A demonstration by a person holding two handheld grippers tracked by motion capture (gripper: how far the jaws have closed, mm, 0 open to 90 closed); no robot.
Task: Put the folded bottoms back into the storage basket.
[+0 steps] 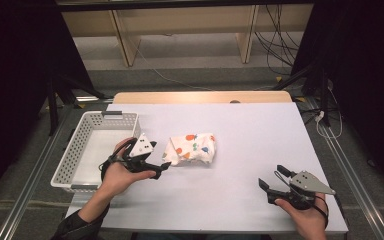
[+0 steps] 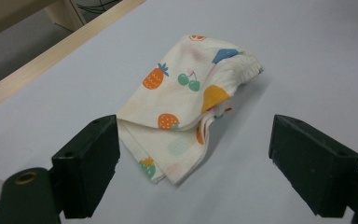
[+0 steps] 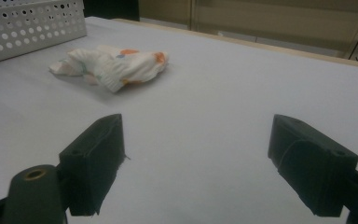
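A folded white cloth (image 1: 192, 148) printed with coloured fruit lies on the white table, left of centre. My left gripper (image 1: 160, 155) hovers just left of it, open, its jaws pointed at the cloth's near corner. In the left gripper view the cloth (image 2: 186, 107) lies between and just beyond the spread jaws of that gripper (image 2: 193, 137), which hold nothing. My right gripper (image 1: 272, 176) rests open near the table's front right, well away from the cloth. The right gripper view shows that gripper (image 3: 193, 137) with its jaws wide apart over bare table, and the cloth (image 3: 116, 63) far off at upper left.
A white perforated basket (image 1: 75, 145) stands at the table's left edge, right behind my left hand; its wall (image 3: 28, 23) appears in the right gripper view. A wooden strip (image 1: 200, 96) runs along the table's far edge. Cables and shelving lie on the floor beyond.
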